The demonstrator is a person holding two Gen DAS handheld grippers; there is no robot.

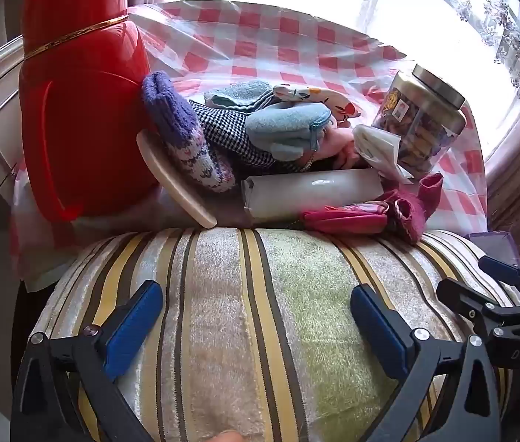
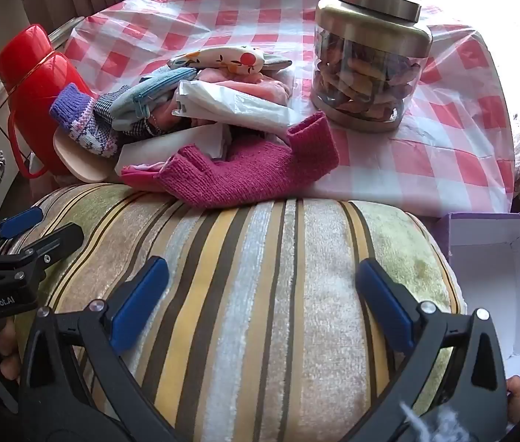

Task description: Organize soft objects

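1. Closest to us, both claws are spread as wide as they go. The left gripper (image 1: 256,313) has its blue pads (image 1: 132,326) well apart with nothing between them, just hanging over the striped cushion (image 1: 245,313). We can't tell if the pads actually brush the fabric.
2. Same story with the right gripper (image 2: 261,302): pads (image 2: 385,311) wide apart, gripping nothing, with the same striped cushion (image 2: 260,294) below it. Each gripper shows up at the edge of the other's camera, so they sit side by side.
3. Just right of the cushion we see an open purple box (image 2: 499,280) with a white inside.
4. Right behind the cushion is the soft stuff, all in one heap on the red checked tablecloth (image 2: 444,140). A magenta knit sock (image 2: 248,173) lies at the front, its edge touching the cushion.
5. Further into the pile: a purple patterned knit sock (image 2: 83,121) resting on a pale board (image 2: 75,162), a light blue zip pouch (image 2: 149,99), some houndstooth cloth (image 1: 230,136), a white plastic bag (image 2: 230,107) and a floral fabric piece (image 2: 223,59) at the back.
6. On the left, touching the pile, stands a red thermos (image 1: 83,110) with a gold band.
7. On the right, a bit apart from the pile, sits a clear jar (image 2: 366,62) with a metal lid, full of wrapped bits.
8. Behind everything is a bright window with lace curtains (image 1: 510,37).
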